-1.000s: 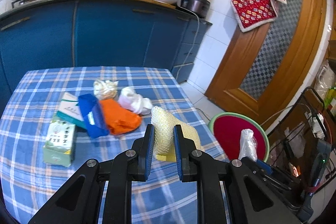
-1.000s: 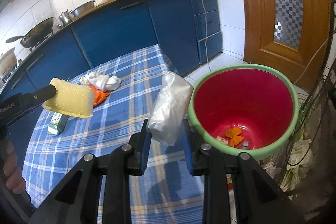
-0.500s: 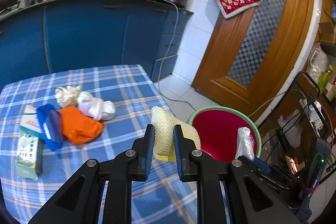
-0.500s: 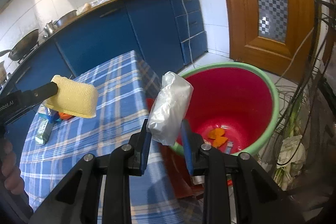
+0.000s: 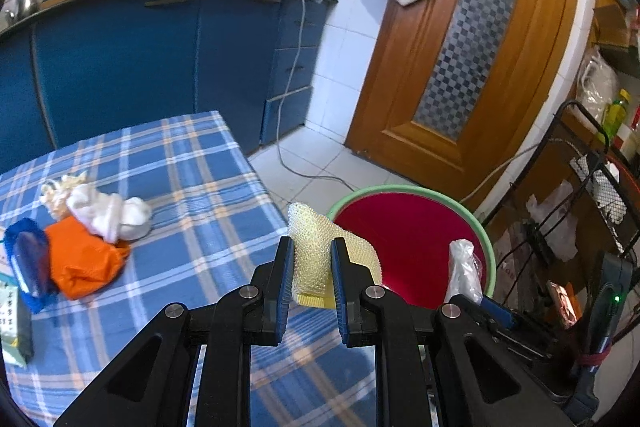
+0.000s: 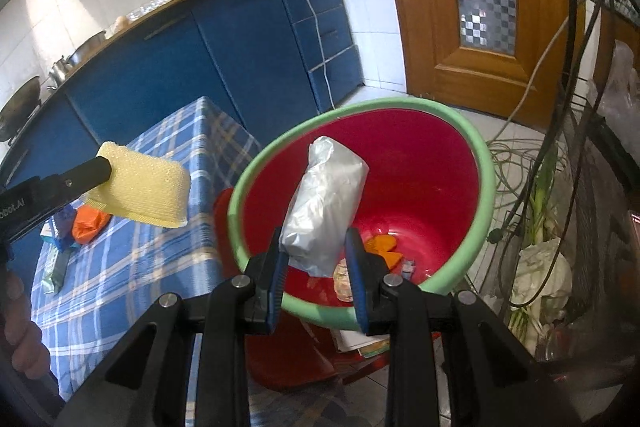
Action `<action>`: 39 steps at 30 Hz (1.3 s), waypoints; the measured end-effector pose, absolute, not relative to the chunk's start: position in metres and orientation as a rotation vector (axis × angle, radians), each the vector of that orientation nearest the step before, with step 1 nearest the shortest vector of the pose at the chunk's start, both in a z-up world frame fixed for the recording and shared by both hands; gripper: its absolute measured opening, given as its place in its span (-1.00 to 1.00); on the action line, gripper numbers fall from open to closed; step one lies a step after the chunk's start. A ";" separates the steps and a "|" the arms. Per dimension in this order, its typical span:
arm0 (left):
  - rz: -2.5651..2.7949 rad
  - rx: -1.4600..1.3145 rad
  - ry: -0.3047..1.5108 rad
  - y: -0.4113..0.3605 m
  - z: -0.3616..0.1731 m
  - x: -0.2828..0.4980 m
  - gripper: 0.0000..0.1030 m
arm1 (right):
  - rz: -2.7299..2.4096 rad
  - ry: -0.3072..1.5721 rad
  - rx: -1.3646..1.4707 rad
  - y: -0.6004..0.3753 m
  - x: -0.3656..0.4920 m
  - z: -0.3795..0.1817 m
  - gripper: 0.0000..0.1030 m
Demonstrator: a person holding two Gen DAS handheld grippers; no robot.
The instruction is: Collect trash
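My left gripper (image 5: 311,247) is shut on a yellow sponge (image 5: 316,255), held over the table's right edge beside the red bin with a green rim (image 5: 404,191). In the right wrist view the same sponge (image 6: 144,187) hangs left of the bin (image 6: 478,155). My right gripper (image 6: 314,239) is shut on a crumpled clear plastic bag (image 6: 326,211), held over the bin's near rim. Orange scraps (image 6: 382,247) lie at the bin's bottom. On the blue checked tablecloth (image 5: 192,187) lie an orange wad (image 5: 84,263), a white wad (image 5: 108,215) and a blue wrapper (image 5: 26,263).
A green box (image 5: 12,315) lies at the table's left edge. Blue cabinets (image 5: 120,59) with cookware stand behind. A wooden door (image 5: 472,67) is to the right. A black wire rack (image 5: 592,187) with cables and bags stands right of the bin. A white cord (image 5: 292,107) trails on the tiled floor.
Both grippers have moved right, off the table toward the bin. The plastic bag now hangs over the bin's opening, and the sponge has reached the table's edge beside the rim.
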State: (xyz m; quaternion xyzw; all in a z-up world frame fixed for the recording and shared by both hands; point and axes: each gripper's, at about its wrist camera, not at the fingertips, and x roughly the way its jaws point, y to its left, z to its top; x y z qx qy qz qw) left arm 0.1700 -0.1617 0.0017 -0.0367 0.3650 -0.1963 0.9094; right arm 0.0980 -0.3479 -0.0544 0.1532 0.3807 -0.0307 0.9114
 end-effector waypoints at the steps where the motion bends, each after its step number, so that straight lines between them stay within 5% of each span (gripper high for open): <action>1: -0.411 -0.071 0.755 -0.166 0.000 0.172 -0.64 | -0.069 0.789 0.320 -0.351 0.099 -0.057 -0.39; 20: -0.449 0.009 0.813 -0.215 -0.040 0.193 -0.57 | -0.102 0.784 0.368 -0.378 0.102 -0.070 -0.23; 23: -0.452 0.019 0.816 -0.216 -0.042 0.193 -0.42 | -0.105 0.784 0.373 -0.378 0.101 -0.070 -0.23; 25: -0.446 0.014 0.819 -0.216 -0.043 0.193 -0.11 | -0.104 0.785 0.375 -0.378 0.101 -0.070 -0.22; 39: -0.405 -0.007 0.805 -0.199 -0.036 0.180 -0.04 | -0.105 0.774 0.367 -0.370 0.097 -0.065 -0.01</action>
